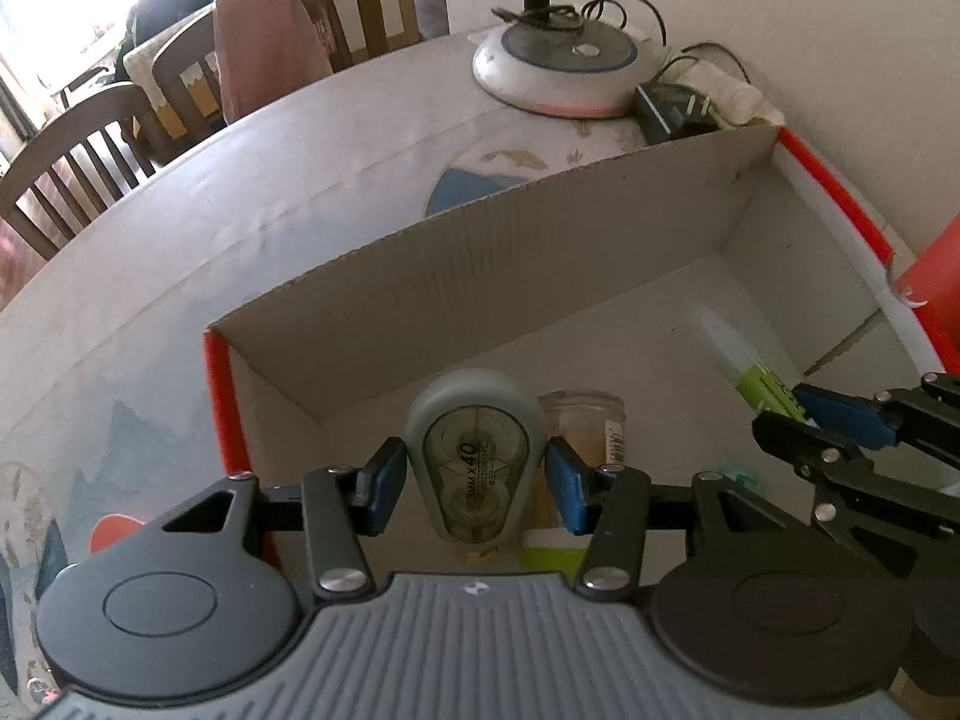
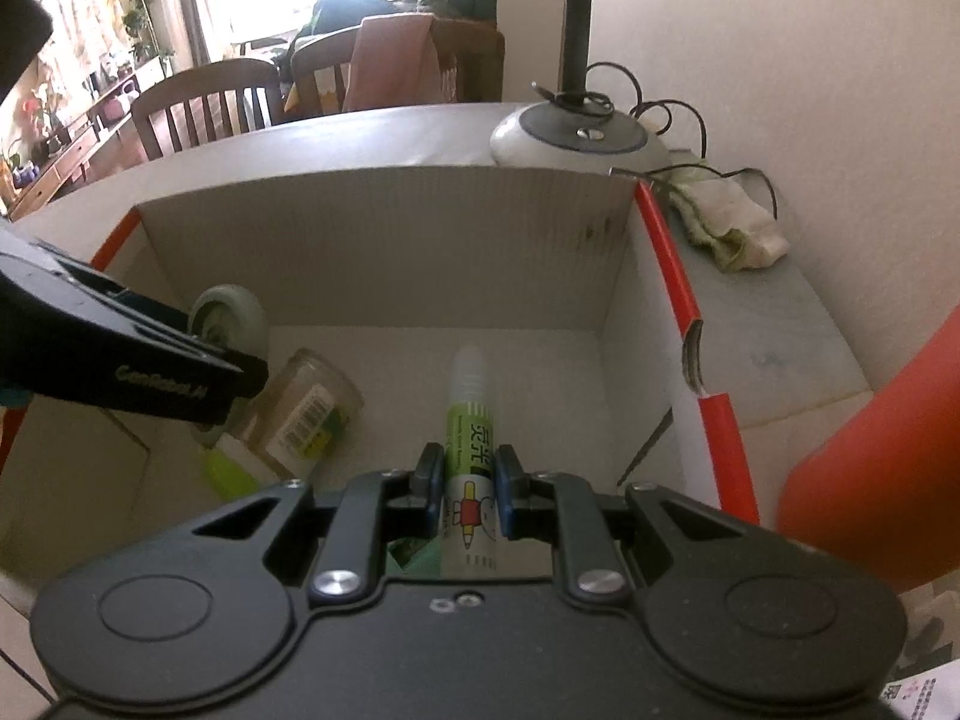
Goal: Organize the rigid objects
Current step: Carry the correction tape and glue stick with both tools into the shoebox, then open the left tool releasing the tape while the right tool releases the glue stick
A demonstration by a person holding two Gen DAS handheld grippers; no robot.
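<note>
My left gripper [image 1: 475, 483] is shut on a grey correction tape dispenser [image 1: 474, 450] and holds it over the open cardboard box [image 1: 480, 252] with red edges. My right gripper [image 2: 470, 483] is shut on a green and white glue stick [image 2: 471, 438], its cap pointing into the box. A clear glass jar [image 2: 306, 414] with a barcode label lies on its side on the box floor, under the left gripper; it also shows in the left wrist view [image 1: 591, 426]. The right gripper and glue stick [image 1: 744, 360] show at the right of the left wrist view.
A lamp base [image 1: 555, 69] with cables stands behind the box on the table. A black adapter [image 1: 672, 111] and a crumpled cloth [image 2: 729, 228] lie by the wall. Wooden chairs [image 1: 78, 162] stand beyond the table. A red-orange object [image 2: 876, 468] is right of the box.
</note>
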